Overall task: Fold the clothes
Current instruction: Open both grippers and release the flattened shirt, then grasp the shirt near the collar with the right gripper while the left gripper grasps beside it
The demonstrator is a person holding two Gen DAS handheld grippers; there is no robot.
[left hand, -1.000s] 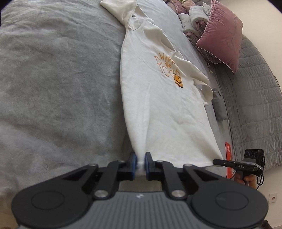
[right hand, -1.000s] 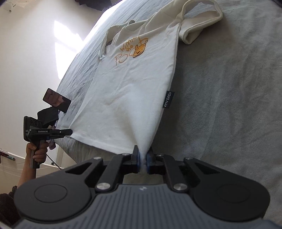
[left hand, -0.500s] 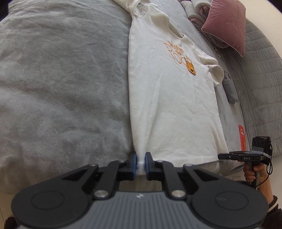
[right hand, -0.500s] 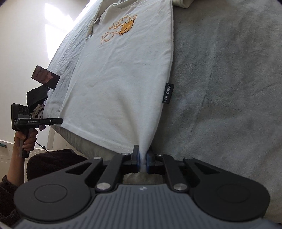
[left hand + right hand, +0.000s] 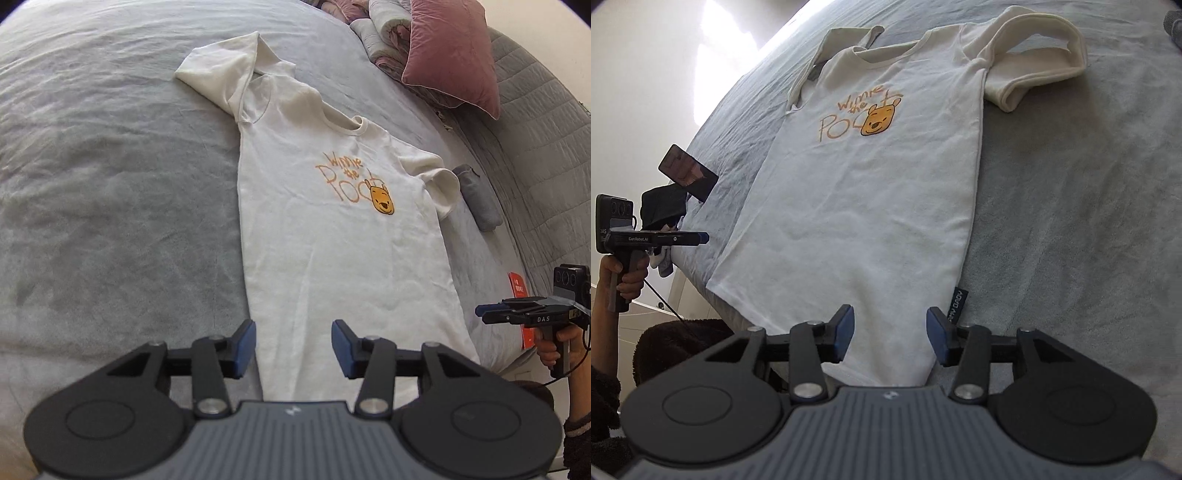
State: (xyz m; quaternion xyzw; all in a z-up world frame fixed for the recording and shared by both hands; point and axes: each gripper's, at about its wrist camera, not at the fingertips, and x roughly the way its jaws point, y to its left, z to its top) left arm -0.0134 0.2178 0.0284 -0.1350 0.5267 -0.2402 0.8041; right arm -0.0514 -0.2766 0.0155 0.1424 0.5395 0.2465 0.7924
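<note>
Cream T-shirt [image 5: 332, 236] spread flat, print side up, on the grey bed [image 5: 110, 184], hem at the near edge of the mattress, collar toward the far side; orange lettering and a yellow bear face [image 5: 382, 199] on the chest. Sleeves: in the left wrist view, far-left one [image 5: 218, 74] crumpled and partly folded over, right one [image 5: 439, 184] bunched beside a small rolled grey cloth [image 5: 480, 199]. Black side label [image 5: 956, 301] at the right side seam near the hem, just beside the right gripper's right pad. Left gripper [image 5: 293, 347] poised over the left hem corner, jaws just parted to a moderate gap, hem cloth lying loose between the blue pads, nothing pinched. Right gripper [image 5: 890, 334] over the right hem corner, likewise just opened about halfway, fabric beneath and between the pads but not clamped. Each gripper also visible from the other camera, held by a hand [image 5: 626, 277] on a pistol-style handle, dark fuzzy sleeve below. Further out: pink pillow [image 5: 450, 55] and bundled bedding against a grey quilted headboard [image 5: 546, 147]; dark phone [image 5: 689, 173] and dark cloth off the bed's far edge in the right wrist view
</note>
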